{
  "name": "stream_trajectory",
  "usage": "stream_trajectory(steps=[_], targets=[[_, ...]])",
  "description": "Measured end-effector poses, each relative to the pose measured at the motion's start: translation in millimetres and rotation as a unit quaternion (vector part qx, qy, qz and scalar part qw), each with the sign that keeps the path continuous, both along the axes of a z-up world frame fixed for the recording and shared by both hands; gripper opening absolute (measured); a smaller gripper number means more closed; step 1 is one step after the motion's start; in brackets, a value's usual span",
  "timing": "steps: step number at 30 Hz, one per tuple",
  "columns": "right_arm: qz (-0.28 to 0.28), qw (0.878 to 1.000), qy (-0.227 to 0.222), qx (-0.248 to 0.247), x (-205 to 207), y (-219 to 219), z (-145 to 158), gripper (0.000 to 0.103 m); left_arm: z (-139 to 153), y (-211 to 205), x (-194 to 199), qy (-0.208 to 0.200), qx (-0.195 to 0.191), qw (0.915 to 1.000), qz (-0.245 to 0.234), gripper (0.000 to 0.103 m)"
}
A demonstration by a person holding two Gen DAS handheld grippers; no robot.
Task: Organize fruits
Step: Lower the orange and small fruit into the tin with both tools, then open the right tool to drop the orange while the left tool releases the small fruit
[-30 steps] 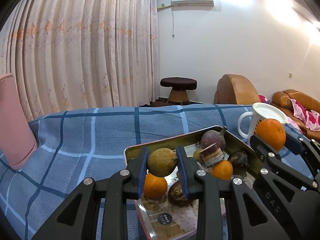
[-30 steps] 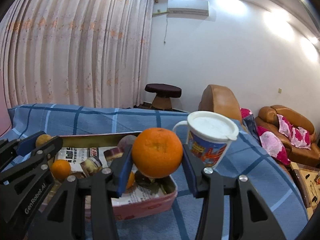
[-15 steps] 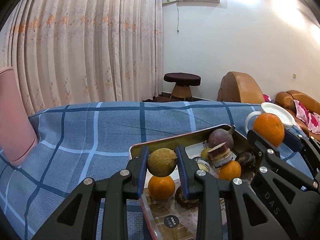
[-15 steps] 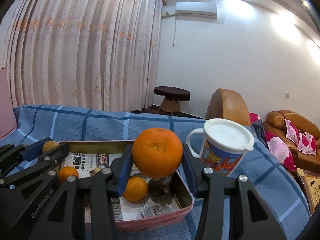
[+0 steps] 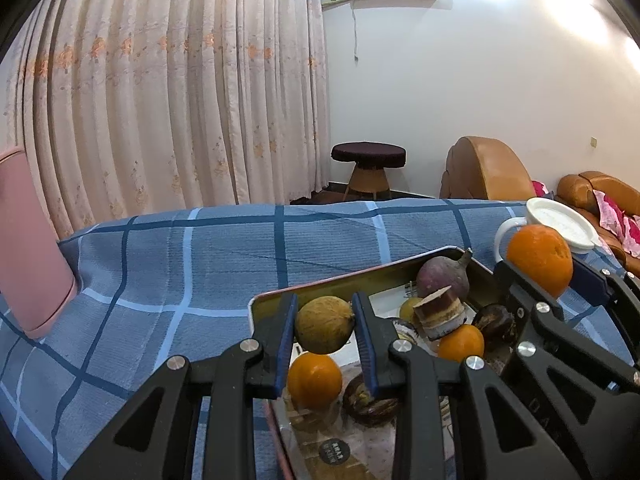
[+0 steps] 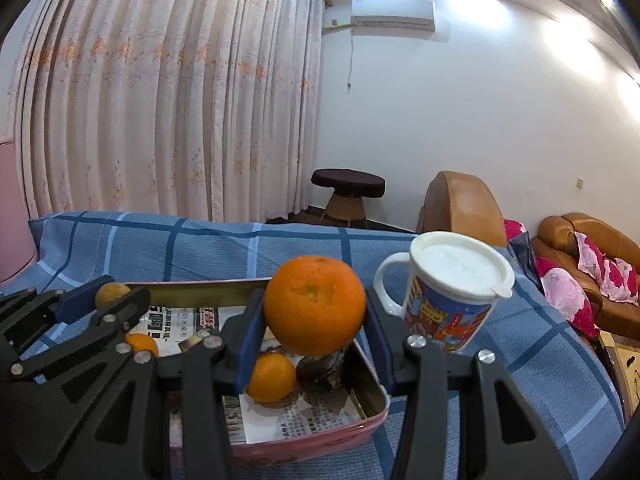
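Both claws loaded above the tin tray point(image 6: 372, 380) on the blue checked cloth point(image 5: 200, 264). Left claw point(image 5: 325, 330) clamped on a yellow-green round fruit point(image 5: 325, 330), hanging over the tray's near-left corner. Right claw point(image 6: 314, 312) clamped on a large orange point(image 6: 314, 312) over the tray's right end, near the lidded mug point(image 6: 452, 300). Tray already holds small oranges point(image 5: 315, 378), dark fruits, a purple root. My read: placing step. Lower each into a bare patch of the paper lining, release only once the fruit is resting, keep the right claw clear of the mug, one side at a time.
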State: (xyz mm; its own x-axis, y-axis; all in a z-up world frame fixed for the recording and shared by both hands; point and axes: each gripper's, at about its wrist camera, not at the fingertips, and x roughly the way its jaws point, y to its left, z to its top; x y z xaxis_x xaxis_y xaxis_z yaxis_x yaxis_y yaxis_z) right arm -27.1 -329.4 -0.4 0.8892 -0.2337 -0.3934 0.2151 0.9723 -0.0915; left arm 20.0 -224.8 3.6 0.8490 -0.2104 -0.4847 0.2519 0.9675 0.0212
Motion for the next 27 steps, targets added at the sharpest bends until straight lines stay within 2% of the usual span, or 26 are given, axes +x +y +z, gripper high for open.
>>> stream_trajectory(steps=[7, 17, 27], targets=[[-0.007, 1.0, 0.009, 0.008, 5.8, -8.6, -0.8, 0.05, -0.9, -0.1, 4.0, 0.008, -0.004, 0.9999, -0.005, 0.03], [0.015, 0.999, 0.025, 0.019, 17.5, -9.6, -2.2, 0.05, -2.7, 1.3, 7.2, 0.02, -0.004, 0.9998, -0.009, 0.03], [0.055, 0.993, 0.08, 0.066, 34.9, -12.4, -13.3, 0.05, -6.4, 0.0, 10.7, 0.035, 0.009, 0.9993, -0.008, 0.03]])
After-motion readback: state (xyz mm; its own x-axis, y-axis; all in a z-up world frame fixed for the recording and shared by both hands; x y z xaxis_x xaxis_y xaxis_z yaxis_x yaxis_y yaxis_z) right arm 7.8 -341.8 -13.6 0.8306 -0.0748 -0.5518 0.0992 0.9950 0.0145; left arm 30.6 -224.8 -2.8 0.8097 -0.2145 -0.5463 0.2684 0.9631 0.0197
